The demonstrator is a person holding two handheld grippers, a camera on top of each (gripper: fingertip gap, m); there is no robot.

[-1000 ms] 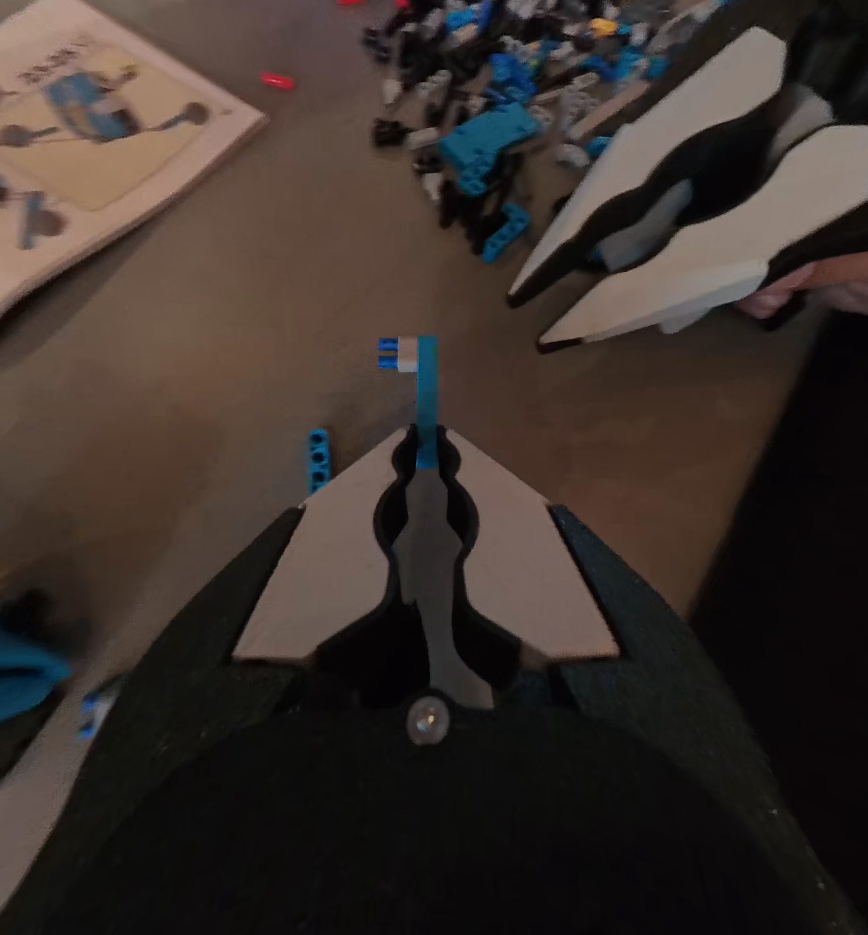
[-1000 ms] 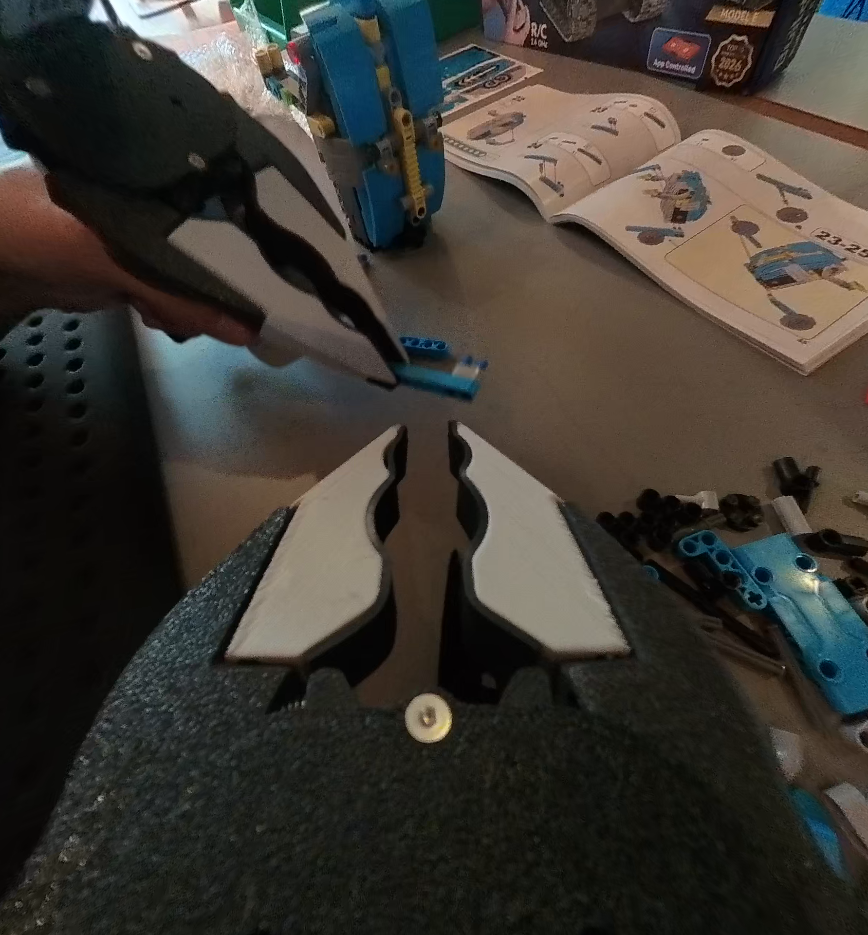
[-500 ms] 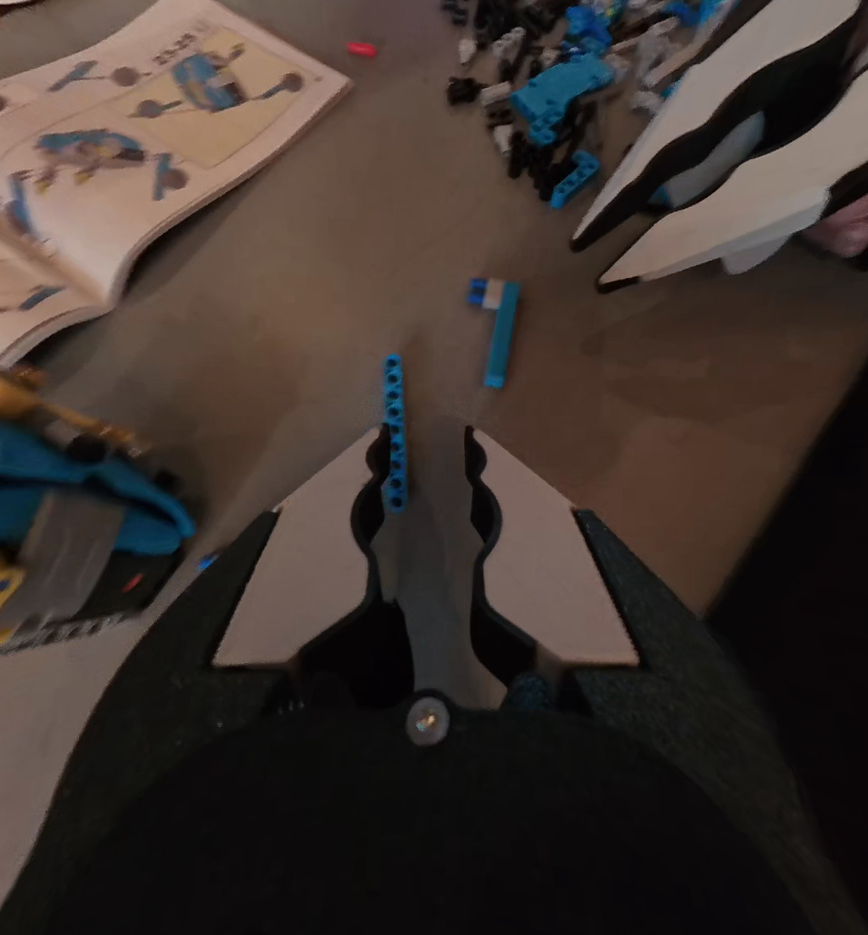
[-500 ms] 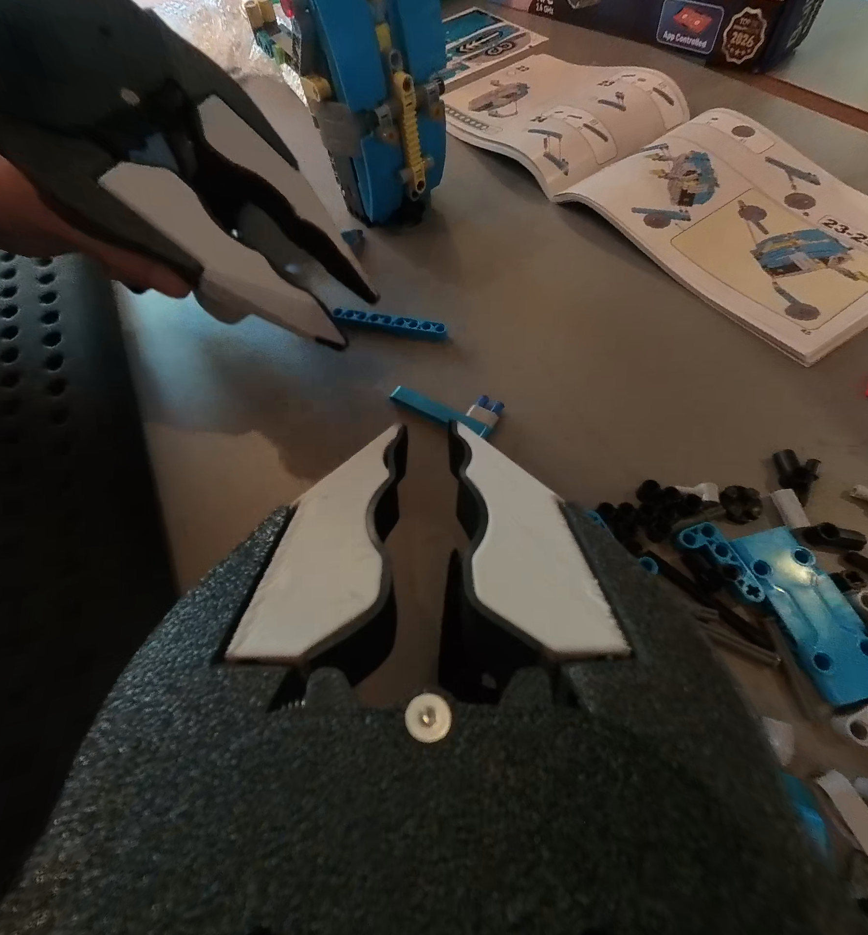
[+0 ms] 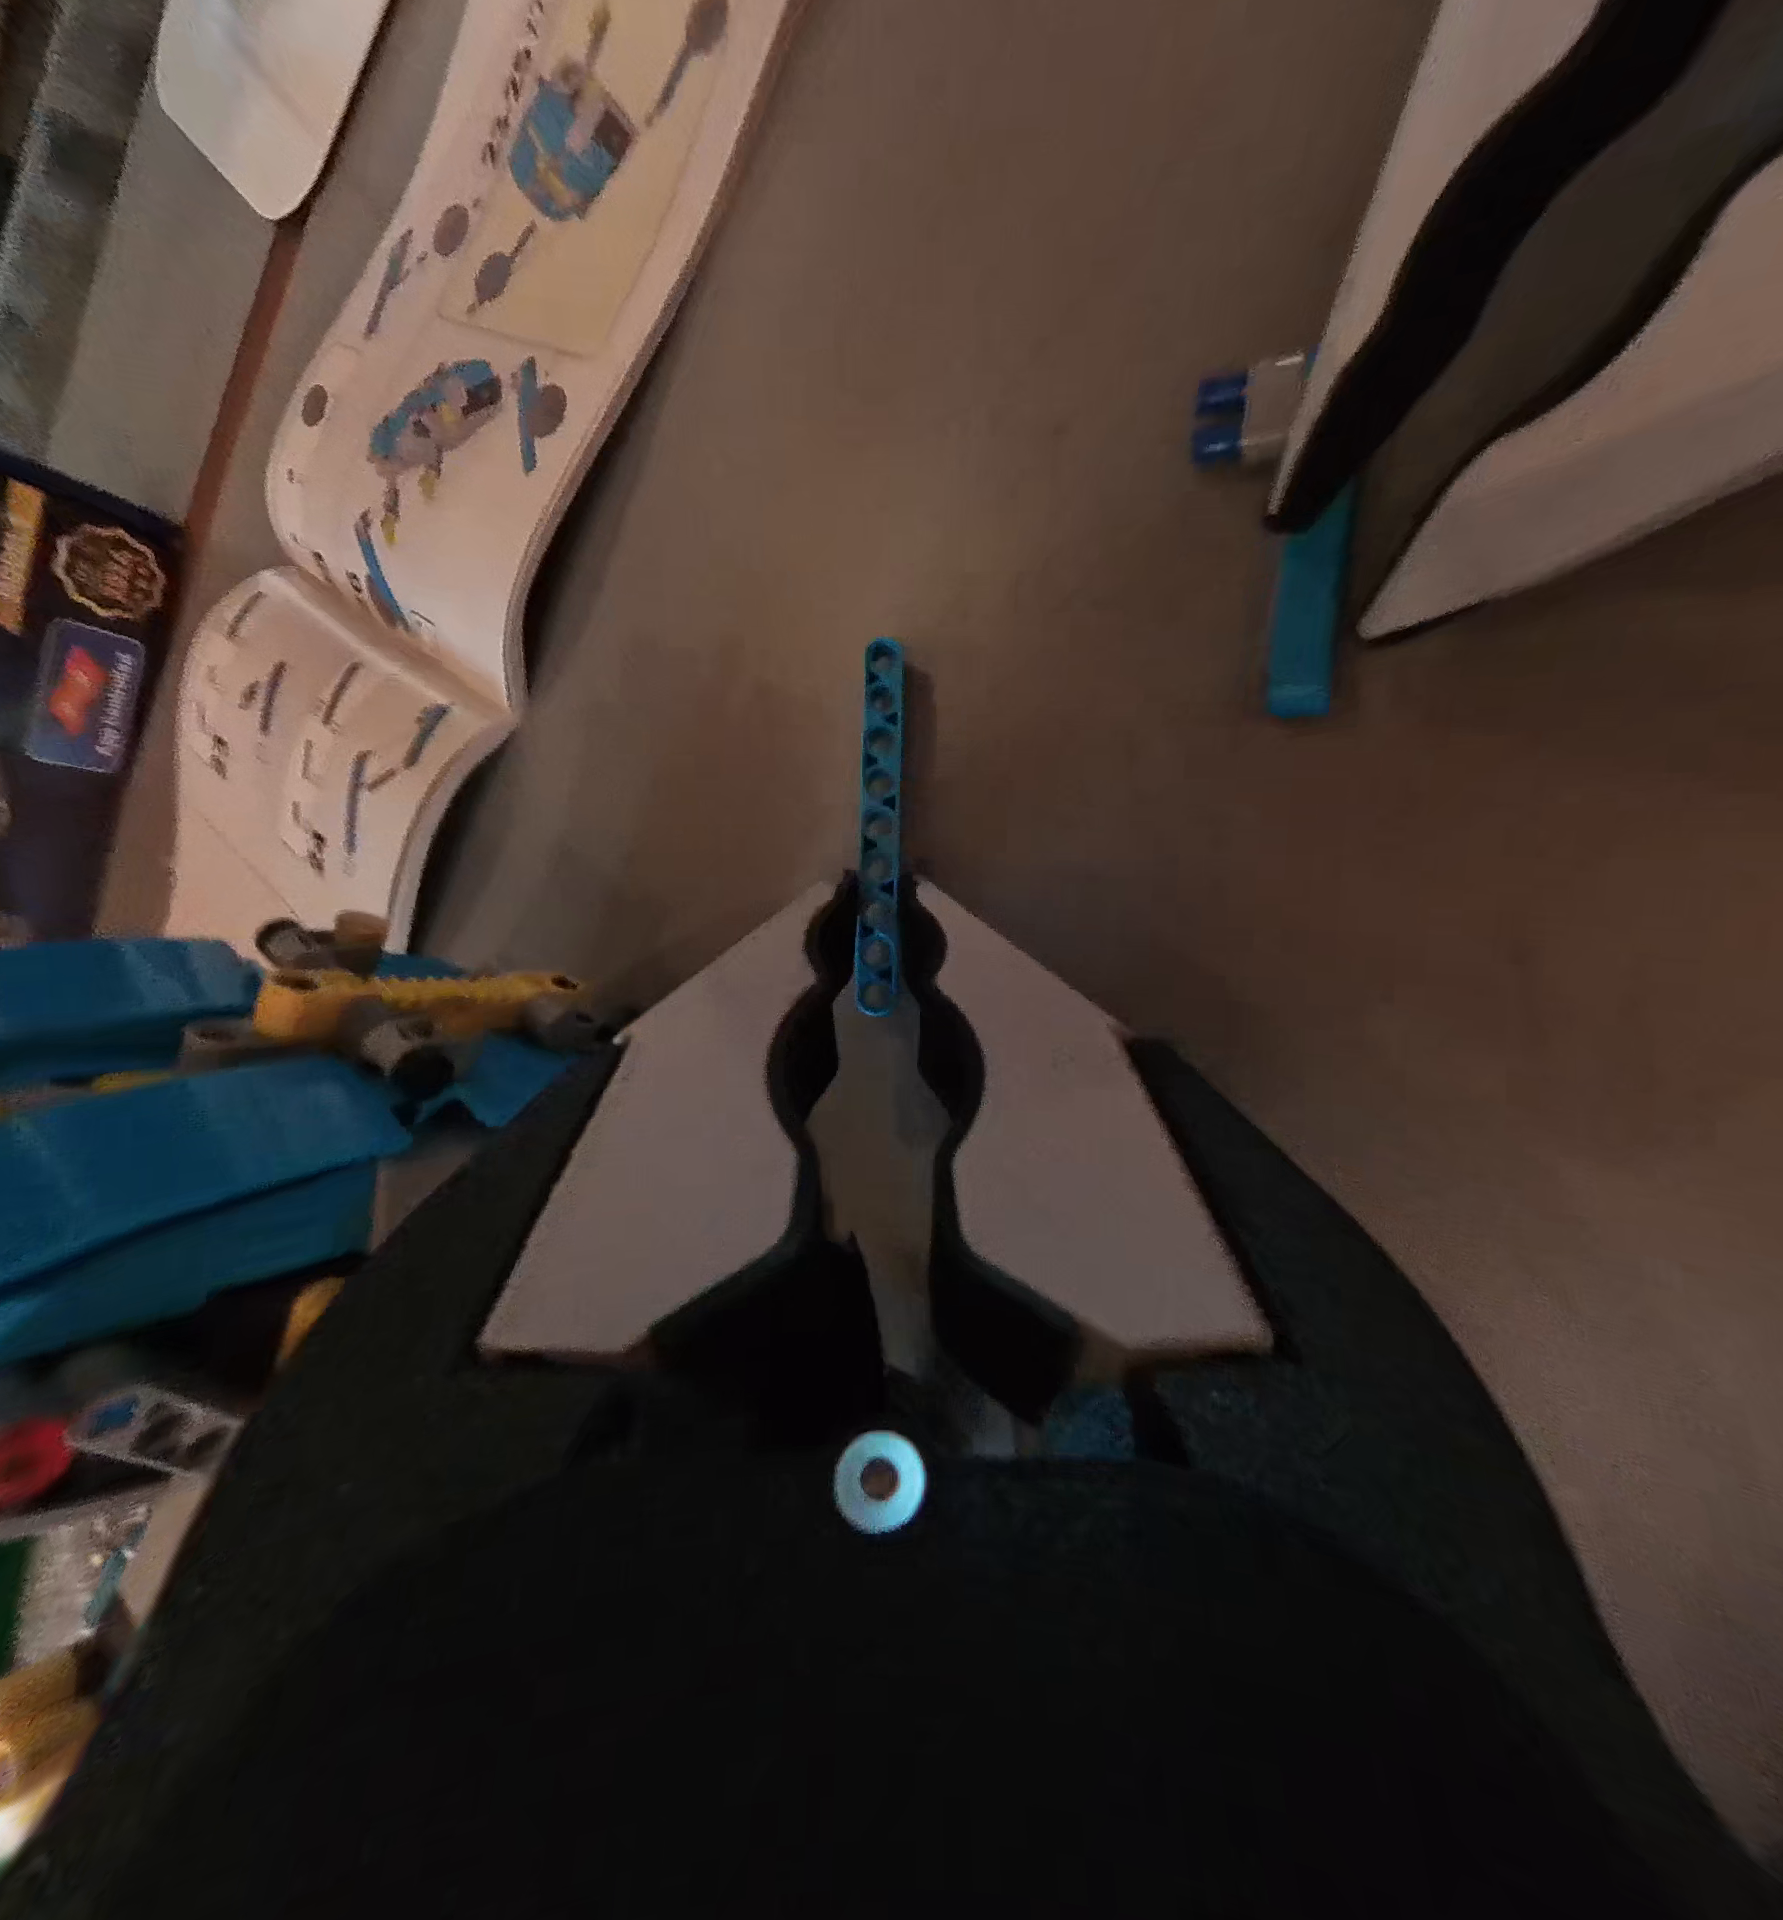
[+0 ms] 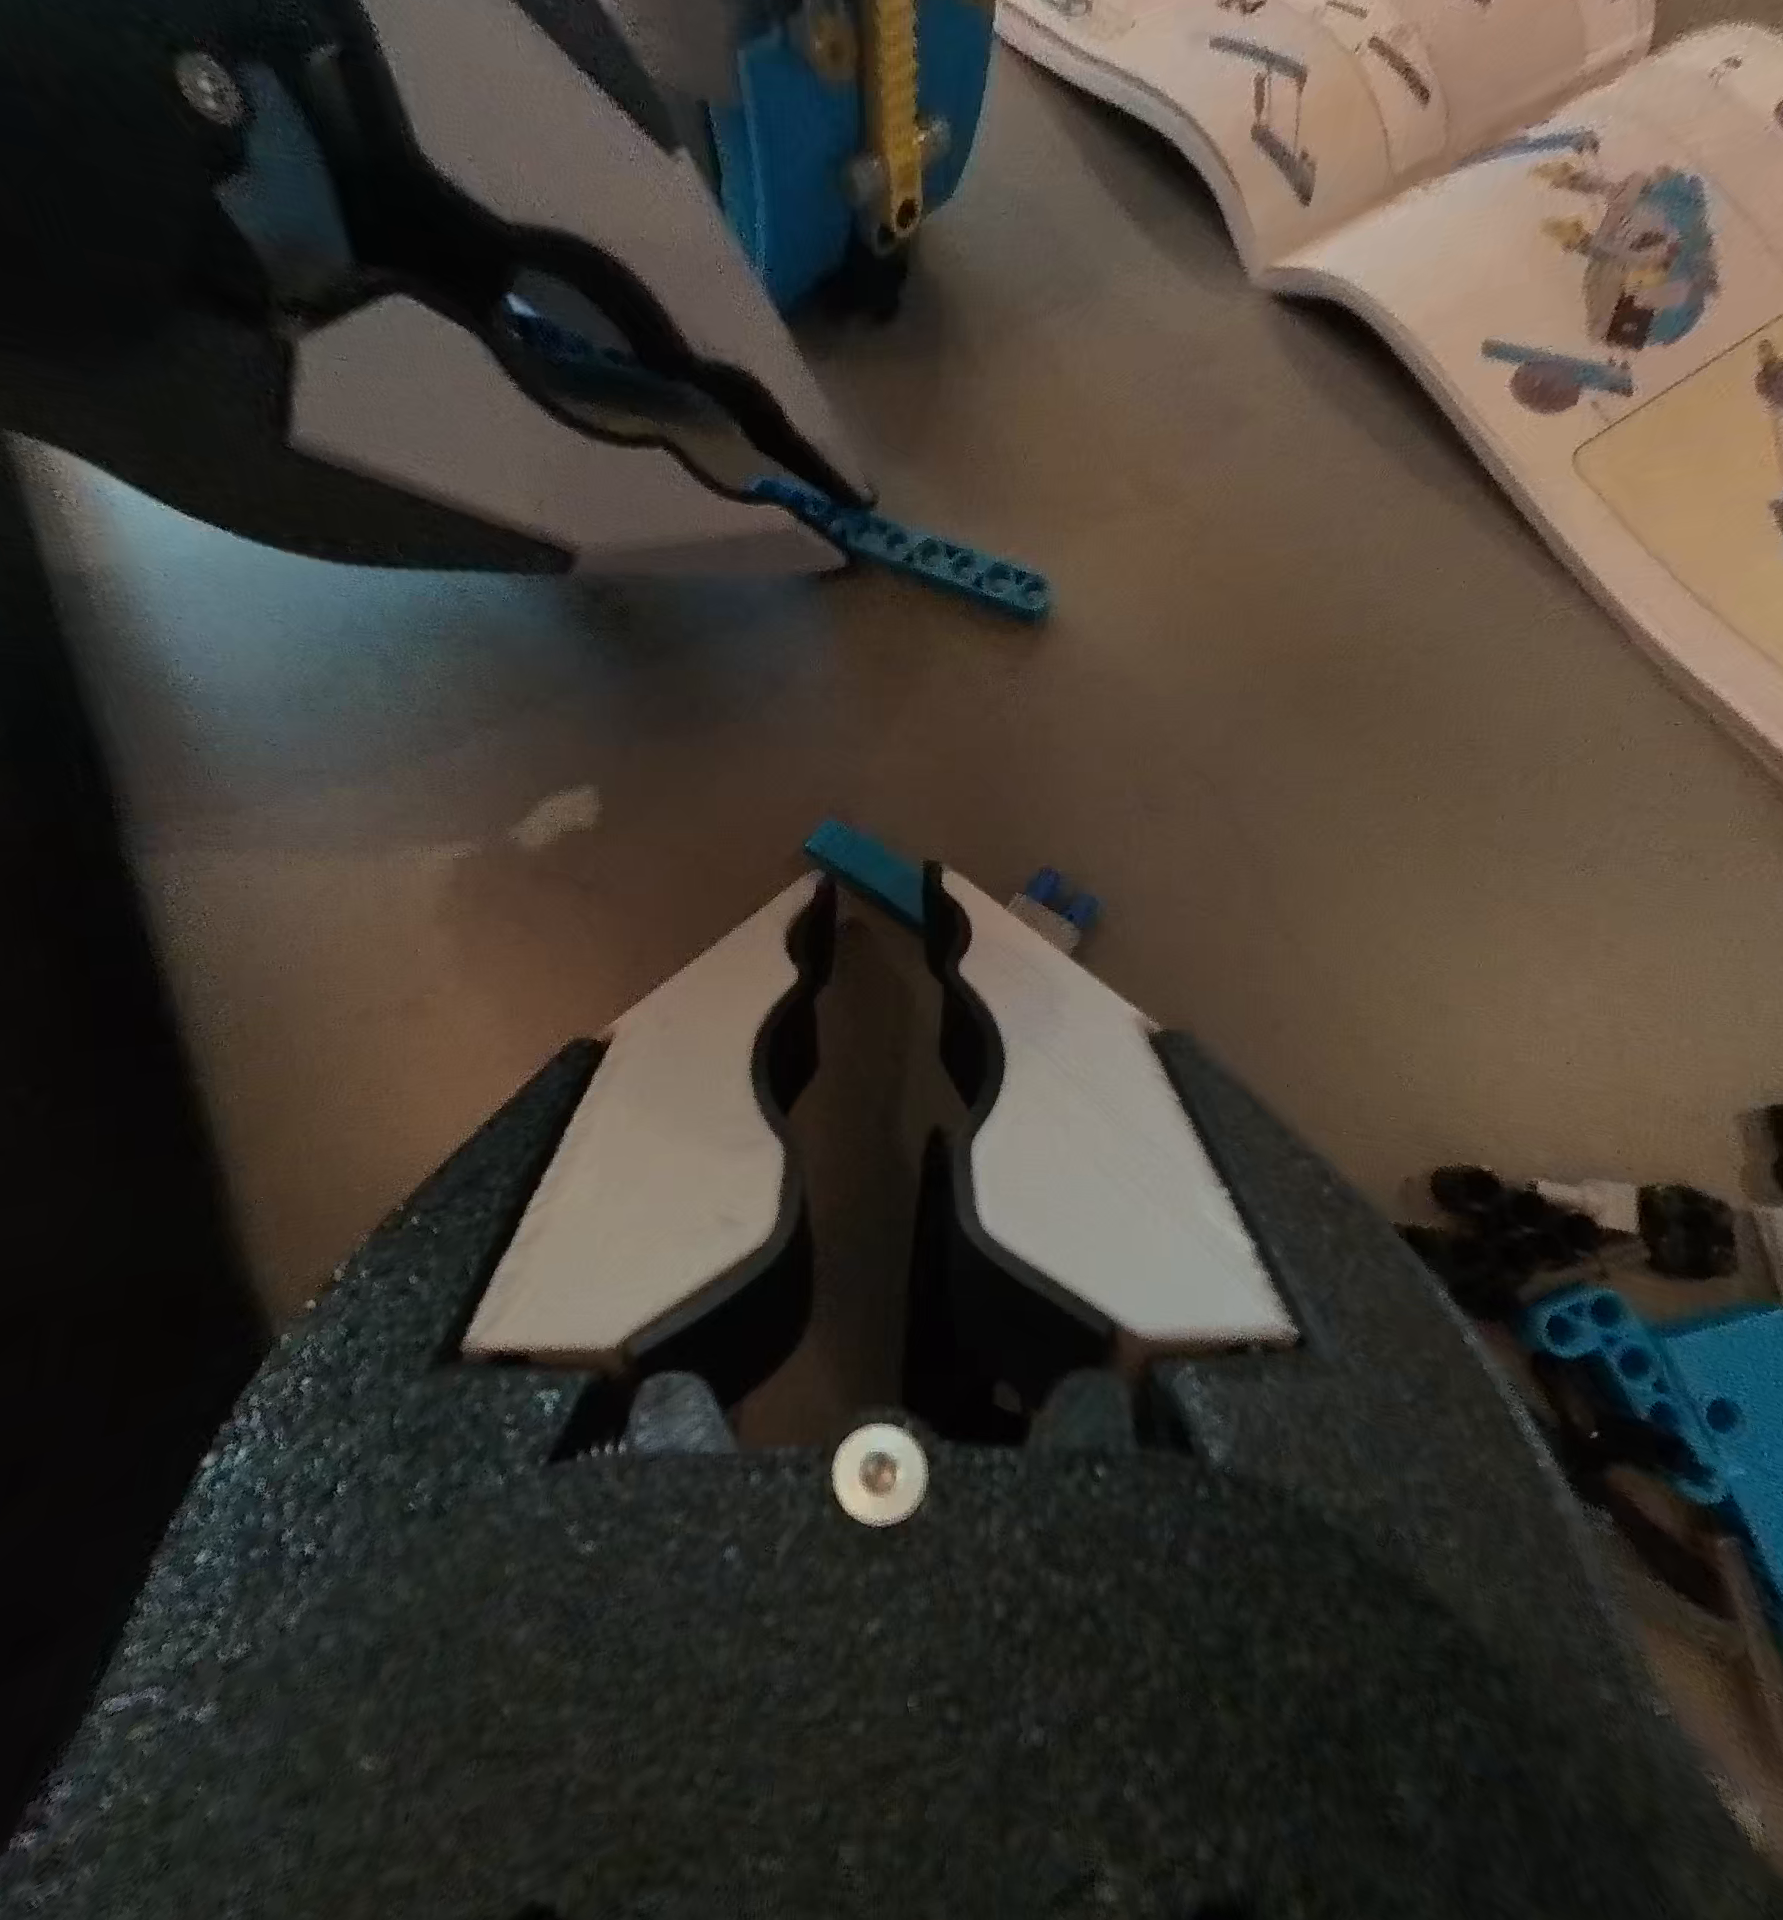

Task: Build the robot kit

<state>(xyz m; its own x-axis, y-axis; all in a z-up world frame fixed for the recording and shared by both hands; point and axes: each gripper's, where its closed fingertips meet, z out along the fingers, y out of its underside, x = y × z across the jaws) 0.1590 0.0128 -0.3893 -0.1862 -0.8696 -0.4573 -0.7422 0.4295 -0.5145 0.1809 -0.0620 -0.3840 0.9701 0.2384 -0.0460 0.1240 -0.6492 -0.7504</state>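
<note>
Thin blue holed beam [image 5: 879, 821] sits between tips of L gripper [image 5: 879, 896], fingers nearly together on it, looks clamped; far end pokes out toward 12 o'clock over grey table [image 5: 1074, 312]. In R wrist view same beam [image 6: 928, 556] at 11 o'clock, low to table, contact w/ surface unclear. R gripper [image 6: 874, 883] fingers apart, straddling flat blue bar [image 6: 866, 860] w/ white-and-blue connector [image 6: 1058, 896] at its 1 o'clock end; not gripped yet. Open instruction booklet [image 5: 430, 436] at 10 o'clock in L view; blue-yellow built model [image 5: 160, 1122] at 9. Loose parts pile [image 6: 1697, 1299] at 4 o'clock in R view, blurry.
</note>
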